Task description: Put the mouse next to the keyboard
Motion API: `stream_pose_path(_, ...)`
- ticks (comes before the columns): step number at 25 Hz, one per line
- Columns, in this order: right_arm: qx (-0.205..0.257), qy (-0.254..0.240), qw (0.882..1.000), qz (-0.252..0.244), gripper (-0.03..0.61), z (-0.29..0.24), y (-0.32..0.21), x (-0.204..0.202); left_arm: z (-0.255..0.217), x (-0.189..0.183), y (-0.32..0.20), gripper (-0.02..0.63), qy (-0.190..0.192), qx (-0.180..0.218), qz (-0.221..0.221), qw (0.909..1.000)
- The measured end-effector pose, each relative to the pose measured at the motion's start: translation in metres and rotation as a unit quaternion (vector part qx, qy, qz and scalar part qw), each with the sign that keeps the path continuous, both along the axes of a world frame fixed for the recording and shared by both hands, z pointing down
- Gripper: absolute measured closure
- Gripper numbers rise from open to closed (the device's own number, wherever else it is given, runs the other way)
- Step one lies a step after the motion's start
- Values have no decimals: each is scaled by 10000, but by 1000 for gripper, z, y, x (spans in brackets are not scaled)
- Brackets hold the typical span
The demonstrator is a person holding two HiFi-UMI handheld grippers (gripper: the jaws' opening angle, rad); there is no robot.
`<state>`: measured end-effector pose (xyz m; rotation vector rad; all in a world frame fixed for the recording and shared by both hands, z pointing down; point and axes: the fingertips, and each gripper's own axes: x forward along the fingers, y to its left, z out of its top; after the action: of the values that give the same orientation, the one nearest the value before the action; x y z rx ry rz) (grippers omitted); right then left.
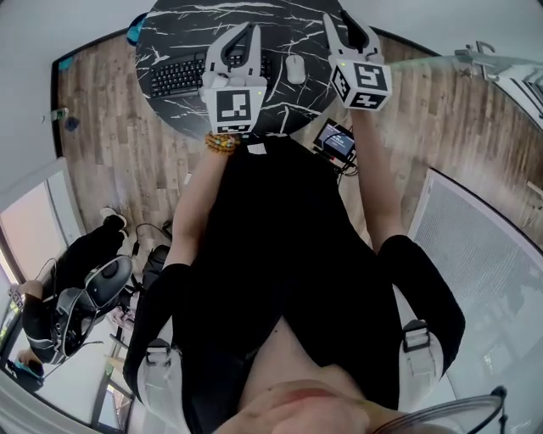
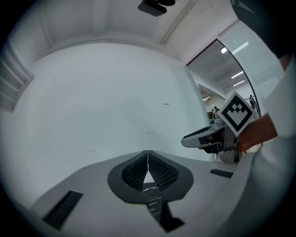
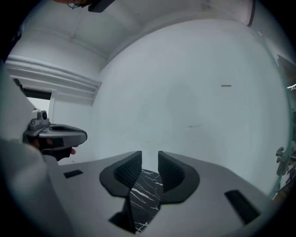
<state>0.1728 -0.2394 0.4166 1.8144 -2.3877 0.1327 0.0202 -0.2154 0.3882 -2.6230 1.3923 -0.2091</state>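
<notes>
Head view: the mouse [image 1: 294, 69] is seen lying on the black marble table [image 1: 170, 106], just beside the right end of the keyboard [image 1: 182, 75] and clear of both grippers. The left gripper [image 1: 251, 34] is held with its jaws closed tip to tip on nothing. The right gripper [image 1: 342, 24] is held part open, with nothing between its jaws. Placement is judged complete. Were the right gripper lowered carelessly, the mouse could be knocked away from the keyboard.

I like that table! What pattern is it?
The table is black with white veins; clearest in head view.
</notes>
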Motion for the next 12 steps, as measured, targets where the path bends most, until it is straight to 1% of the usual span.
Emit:
stream_pose_path(4,507,-17,9987,101,500,-33,12,3,-17,6,2,598,68,207,44,9998)
stream_pose_path(9,976,235,9947,204,514,-59,27,1,-28,9,6,598,151,355,67,9992)
stream_pose_path(12,1218,233,9917,331,520,-67,36,-5,-32,5,6,598,166,417,-41,9990)
